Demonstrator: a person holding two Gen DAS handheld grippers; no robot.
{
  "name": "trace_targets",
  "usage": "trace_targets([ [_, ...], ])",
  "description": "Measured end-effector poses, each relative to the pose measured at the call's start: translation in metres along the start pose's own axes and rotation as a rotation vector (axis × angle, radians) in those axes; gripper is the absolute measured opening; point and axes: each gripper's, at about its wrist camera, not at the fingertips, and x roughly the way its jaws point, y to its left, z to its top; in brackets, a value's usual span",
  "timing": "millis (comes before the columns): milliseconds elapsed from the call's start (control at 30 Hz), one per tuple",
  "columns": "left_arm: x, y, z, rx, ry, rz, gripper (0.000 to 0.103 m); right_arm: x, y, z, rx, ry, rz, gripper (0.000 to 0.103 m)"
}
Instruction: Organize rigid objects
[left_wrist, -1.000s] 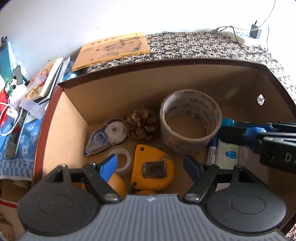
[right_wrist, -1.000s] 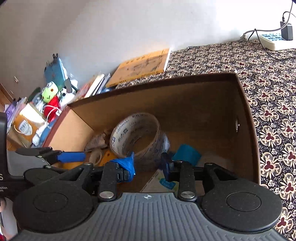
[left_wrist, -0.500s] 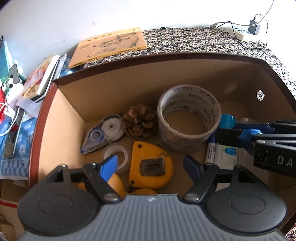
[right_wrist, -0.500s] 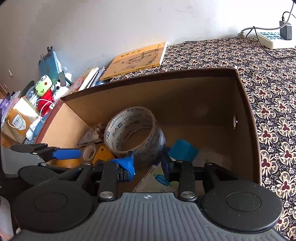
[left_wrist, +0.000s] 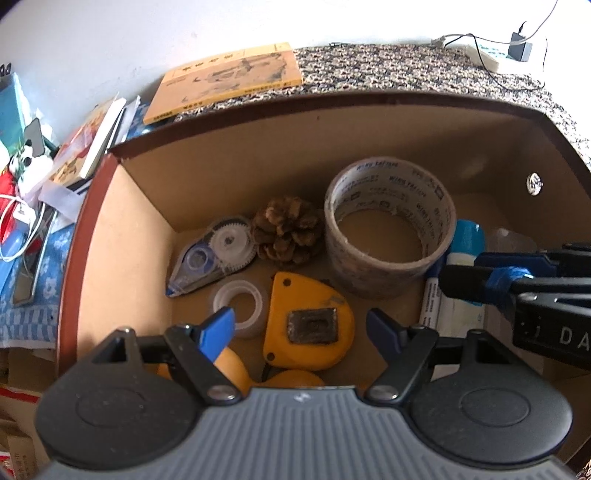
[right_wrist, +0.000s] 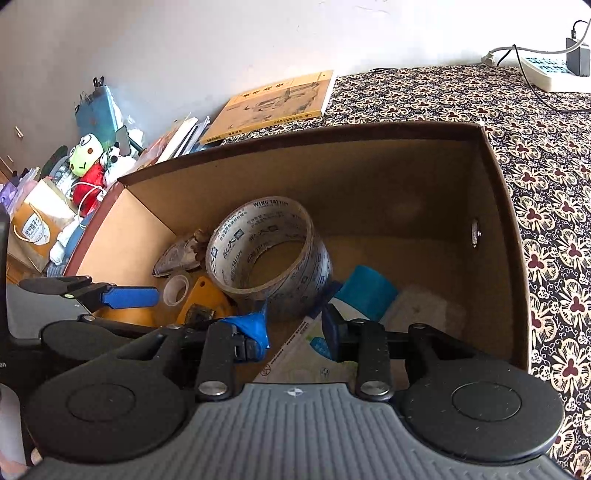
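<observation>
Hovering over the box (left_wrist: 258, 155): left gripper (left_wrist: 301, 326) spread and empty, right gripper (right_wrist: 295, 326) opening, nothing between; release cleanly beside the tape roll (right_wrist: 267, 247).

A lived-in room of a home, by the look of it. A patterned cloth (right_wrist: 546, 155) covers the surface that carries a cardboard box (right_wrist: 495, 236) of odds and ends. A yellow book (right_wrist: 275, 107) lies by the plain white wall (right_wrist: 221, 44), beside a heap of more books (right_wrist: 177, 138), plush toys (right_wrist: 88, 162) and a paper bag (right_wrist: 33, 229). A power strip (right_wrist: 550, 70) with a charger plugged in sits at the far corner.
</observation>
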Motion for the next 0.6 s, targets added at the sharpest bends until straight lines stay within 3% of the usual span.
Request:
trace_targets([
  [600, 0.0025, 0.0016, -0.001, -0.012, 0.007, 0.013, 0.081, 0.0002, 0.0002, 0.0004, 0.002, -0.005, -0.033, 0.014],
])
